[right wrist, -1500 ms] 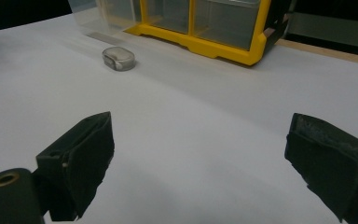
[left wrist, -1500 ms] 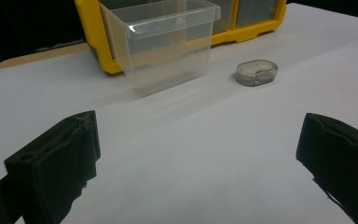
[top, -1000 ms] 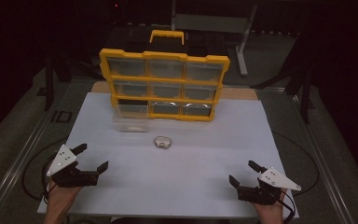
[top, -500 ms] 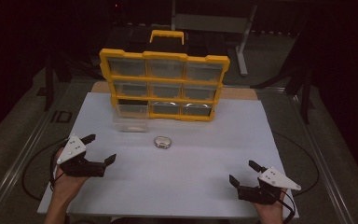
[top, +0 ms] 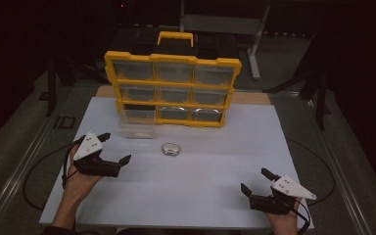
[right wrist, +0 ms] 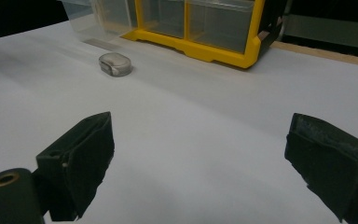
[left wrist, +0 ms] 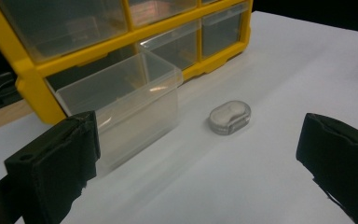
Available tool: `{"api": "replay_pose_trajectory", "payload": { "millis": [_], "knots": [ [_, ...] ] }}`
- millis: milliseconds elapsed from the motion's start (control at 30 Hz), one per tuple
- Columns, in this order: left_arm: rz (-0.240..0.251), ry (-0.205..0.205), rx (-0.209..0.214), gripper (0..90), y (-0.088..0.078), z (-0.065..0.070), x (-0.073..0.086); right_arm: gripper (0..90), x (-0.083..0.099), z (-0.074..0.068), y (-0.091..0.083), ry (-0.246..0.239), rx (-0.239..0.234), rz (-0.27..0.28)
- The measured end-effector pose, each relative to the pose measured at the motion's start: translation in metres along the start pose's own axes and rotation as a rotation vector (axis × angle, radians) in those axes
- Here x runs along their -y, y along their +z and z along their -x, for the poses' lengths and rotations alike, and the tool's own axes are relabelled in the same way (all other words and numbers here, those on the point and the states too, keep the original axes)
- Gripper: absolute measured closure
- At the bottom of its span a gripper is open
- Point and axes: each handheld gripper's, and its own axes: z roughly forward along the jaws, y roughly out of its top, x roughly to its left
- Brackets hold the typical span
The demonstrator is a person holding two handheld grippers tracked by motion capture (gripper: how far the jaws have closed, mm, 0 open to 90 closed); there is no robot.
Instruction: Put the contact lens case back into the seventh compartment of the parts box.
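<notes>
High view: the left gripper [top: 111, 149] hangs over the near-left of the white table [top: 215, 196], jaws spread wide and holding nothing, aimed at a small rounded case [top: 170, 149] that lies flat near the table's middle, just right of a clear drawer [top: 138, 128] pulled out of the yellow organizer [top: 172, 88]. The right gripper [top: 257, 181] rests at the near-right, also wide open and empty, well apart from the case. In the left gripper view the case [left wrist: 230, 117] lies between the jaws' lines of reach but farther off, with the drawer [left wrist: 121, 100] close to the left jaw. The likely trouble is that this jaw clips the drawer's wall on the way in and shoves it. The case looks low, smooth and curved, so jaws closing too high could slide off or squirt it across the table. A grip taken off-centre might let it tilt and drop short of the drawer.
</notes>
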Motion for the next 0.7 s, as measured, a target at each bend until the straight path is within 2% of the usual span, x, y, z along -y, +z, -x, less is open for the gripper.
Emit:
{"api": "replay_pose_trajectory", "payload": {
  "millis": [267,433,700],
  "knots": [
    [-0.020,0.009,0.016,0.3,0.012,-0.004,-0.009,7.8,0.000,0.000,0.000,0.002,-0.002,-0.001],
    [-0.042,0.035,0.024,0.2,0.021,-0.004,-0.019,7.8,0.000,0.000,0.000,0.002,-0.004,-0.003],
    [-0.058,0.053,0.031,0.2,0.034,-0.005,-0.028,7.8,0.000,0.000,0.001,0.002,-0.006,-0.005]
  ]
}}
